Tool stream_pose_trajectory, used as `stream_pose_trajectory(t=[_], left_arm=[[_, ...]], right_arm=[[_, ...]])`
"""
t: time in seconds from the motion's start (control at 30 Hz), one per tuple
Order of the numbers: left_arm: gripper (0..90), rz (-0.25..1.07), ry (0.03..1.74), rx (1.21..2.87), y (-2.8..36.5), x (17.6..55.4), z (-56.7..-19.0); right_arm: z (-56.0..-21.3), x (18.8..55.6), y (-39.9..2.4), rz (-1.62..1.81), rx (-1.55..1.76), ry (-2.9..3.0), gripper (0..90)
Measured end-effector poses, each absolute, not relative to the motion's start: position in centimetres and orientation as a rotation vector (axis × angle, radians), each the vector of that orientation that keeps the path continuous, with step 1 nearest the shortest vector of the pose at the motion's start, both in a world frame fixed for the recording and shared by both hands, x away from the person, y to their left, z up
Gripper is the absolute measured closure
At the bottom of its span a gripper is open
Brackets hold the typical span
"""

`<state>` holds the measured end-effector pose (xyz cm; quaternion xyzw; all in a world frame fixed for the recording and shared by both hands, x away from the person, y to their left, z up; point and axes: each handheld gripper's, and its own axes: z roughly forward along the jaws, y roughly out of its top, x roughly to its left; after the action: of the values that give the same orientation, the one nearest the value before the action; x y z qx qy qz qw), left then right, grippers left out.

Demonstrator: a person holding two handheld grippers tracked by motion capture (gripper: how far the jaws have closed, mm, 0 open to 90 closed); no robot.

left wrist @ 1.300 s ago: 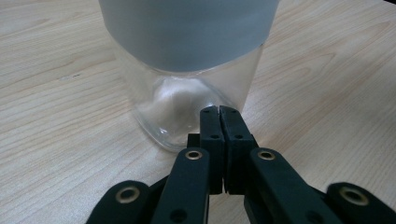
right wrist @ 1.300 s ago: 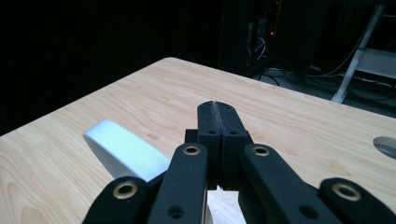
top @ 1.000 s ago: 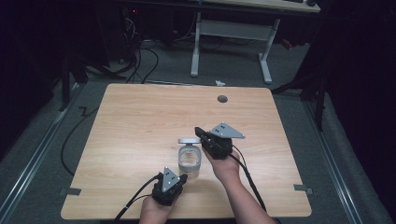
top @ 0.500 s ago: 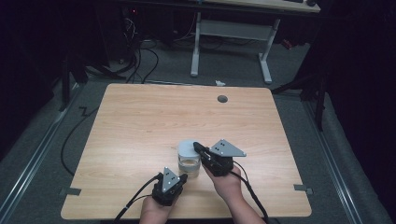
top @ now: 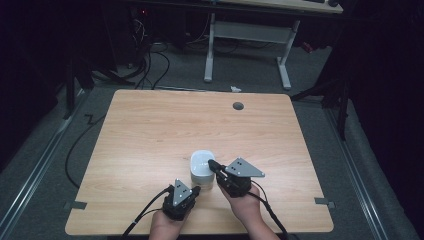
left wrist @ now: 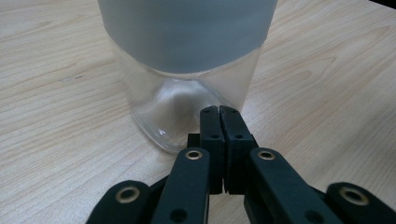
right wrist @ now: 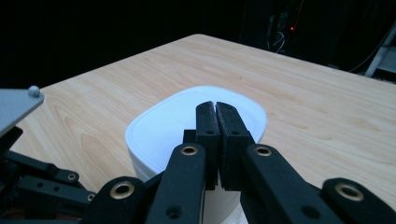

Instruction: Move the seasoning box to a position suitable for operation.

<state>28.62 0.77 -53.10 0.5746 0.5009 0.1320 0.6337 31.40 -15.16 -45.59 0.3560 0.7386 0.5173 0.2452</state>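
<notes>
Jar (top: pixel 202 170) sits dead ahead of left gripper (top: pixel 192 191) and under right gripper (top: pixel 214 165), both pressed together (nothing pinched): spread right's jaws before gripping the white lid (right wrist: pixel 196 121), left bracing the glass base

A jar (top: pixel 202 169) stands on the table (top: pixel 150 130), between left gripper (top: pixel 194 190) and right gripper (top: pixel 214 164).

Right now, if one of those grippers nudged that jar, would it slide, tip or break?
The jar looks like clear glass, so probably stiff, breakable and slick. Its base looks broad and squarish, so a low nudge from the shut left gripper would likely slide it. The right gripper sits at the white lid; a push there might tip it.
</notes>
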Motion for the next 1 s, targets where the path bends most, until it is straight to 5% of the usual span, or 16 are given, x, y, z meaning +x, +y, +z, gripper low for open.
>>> stream_pose_trajectory(t=[0.57,1.0], left_arm=[[86.6,0.329,1.162,1.332,3.1,28.6,-53.0],[71.6,0.39,1.215,1.323,7.3,30.6,-52.2]], right_arm=[[-44.8,32.9,-19.1,1.351,1.053,1.931,85.8],[-47.0,33.6,-23.0,1.262,1.189,1.897,78.2]])
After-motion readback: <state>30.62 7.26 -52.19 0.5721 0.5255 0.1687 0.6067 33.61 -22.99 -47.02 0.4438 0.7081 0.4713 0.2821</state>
